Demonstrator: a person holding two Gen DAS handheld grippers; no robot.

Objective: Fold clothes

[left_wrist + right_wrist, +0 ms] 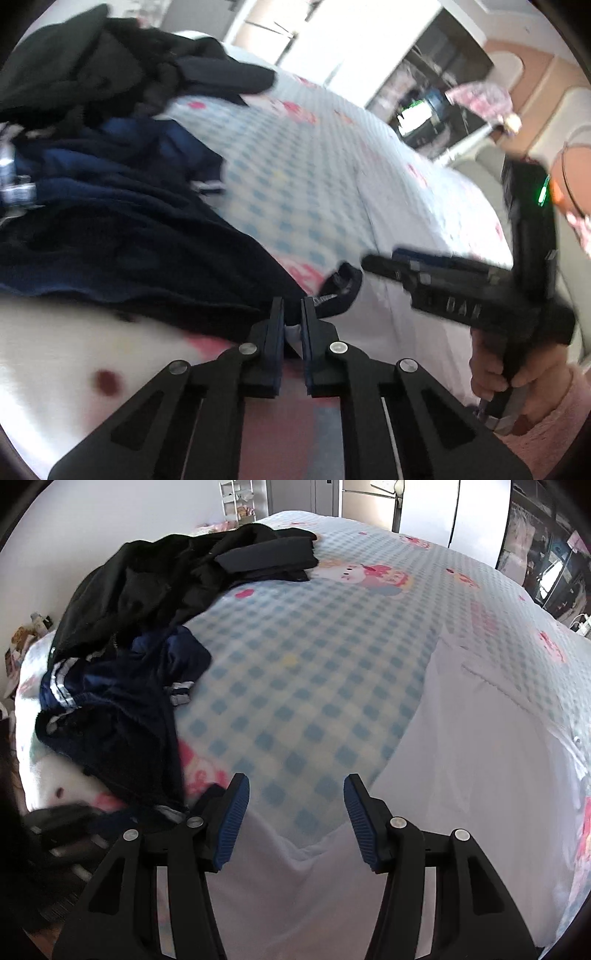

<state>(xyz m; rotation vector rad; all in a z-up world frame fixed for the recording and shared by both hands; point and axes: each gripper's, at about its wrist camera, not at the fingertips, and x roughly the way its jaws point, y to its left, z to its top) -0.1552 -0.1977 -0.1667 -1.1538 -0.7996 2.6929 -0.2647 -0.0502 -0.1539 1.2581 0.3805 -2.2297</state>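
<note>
A heap of dark clothes (pixel 125 657) lies crumpled along the left side of the bed (pixel 314 672): black pieces at the far end, and nearer, a navy garment (pixel 110 229) with white stripes at its edges. The folds are loose and uneven, and the navy cloth spills toward the near edge of the bed.

The left gripper (pixel 292 314) has its jaws drawn close together, pinching a dark edge of the navy garment, which loops out just past the fingertips. The right gripper (pixel 295 797) has its jaws wide apart with nothing between them; its blue ribbed pads (pixel 232 823) hang above the bedcover, just beside the hem of the navy cloth. In the left wrist view, a hand (pixel 517 376) in a pink sleeve grips the right gripper's handle.

The bed is covered with a blue-and-white checked sheet printed with pink cartoon figures, and a plain white cloth (pixel 461 746) lies over its near right part. Behind are a white wall, a bright doorway and dark shelving (pixel 546 554).
</note>
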